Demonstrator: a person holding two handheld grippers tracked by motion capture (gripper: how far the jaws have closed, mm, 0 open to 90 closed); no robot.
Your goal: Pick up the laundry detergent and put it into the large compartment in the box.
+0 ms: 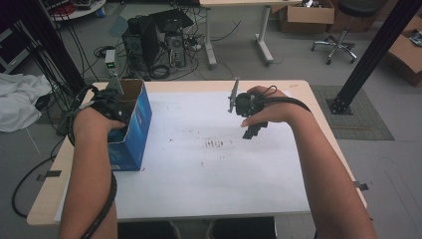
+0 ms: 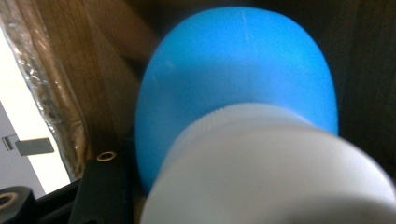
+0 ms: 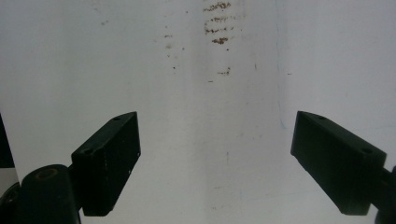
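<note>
An open blue carton (image 1: 133,139) stands at the table's left edge. My left gripper (image 1: 119,113) reaches down into it from above. In the left gripper view a blue bottle (image 2: 233,70) with a white ribbed cap (image 2: 280,172) lies very close against the brown cardboard inner wall (image 2: 60,70). One black jaw shows just left of the cap, and the cap hides the other jaw. My right gripper (image 1: 254,130) (image 3: 217,154) hovers over the white sheet (image 1: 214,174) at mid-right. Its jaws stand wide apart, with nothing between them.
Brown smudges (image 1: 215,144) mark the middle of the sheet. The wooden table's edge (image 1: 47,199) shows around the sheet. On the floor beyond are a computer tower (image 1: 144,45), cables, a desk leg (image 1: 263,37) and a stool (image 1: 343,35). A white cloth (image 1: 17,99) lies far left.
</note>
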